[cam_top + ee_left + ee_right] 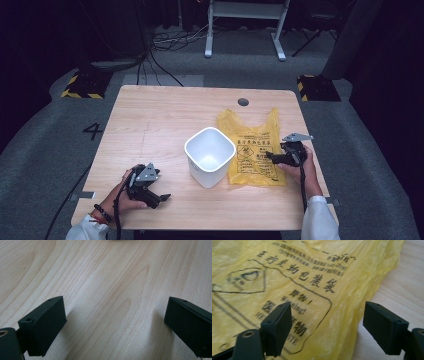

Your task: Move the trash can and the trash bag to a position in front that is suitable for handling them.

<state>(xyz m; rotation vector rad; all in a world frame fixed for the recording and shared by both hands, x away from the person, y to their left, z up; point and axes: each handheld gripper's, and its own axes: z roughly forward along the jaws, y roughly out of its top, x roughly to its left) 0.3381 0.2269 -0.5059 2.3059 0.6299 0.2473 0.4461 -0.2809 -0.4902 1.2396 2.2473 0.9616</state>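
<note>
High view takes in a dark room with grey carpet, cables on the floor at the far side and a white frame stand (247, 25) beyond the light wooden table (150, 120). On the table's right half lies a flat yellow bag (254, 145), crinkled thin plastic printed with black characters and a warning symbol. Just left of it, touching its edge, stands a white square bin (209, 156), upright and open at the top. The right gripper (272, 156) rests over the bag's right part, jaws spread apart with nothing between them but the bag below. The left gripper (162, 197) sits at the near left on bare wood, jaws wide apart and empty
</note>
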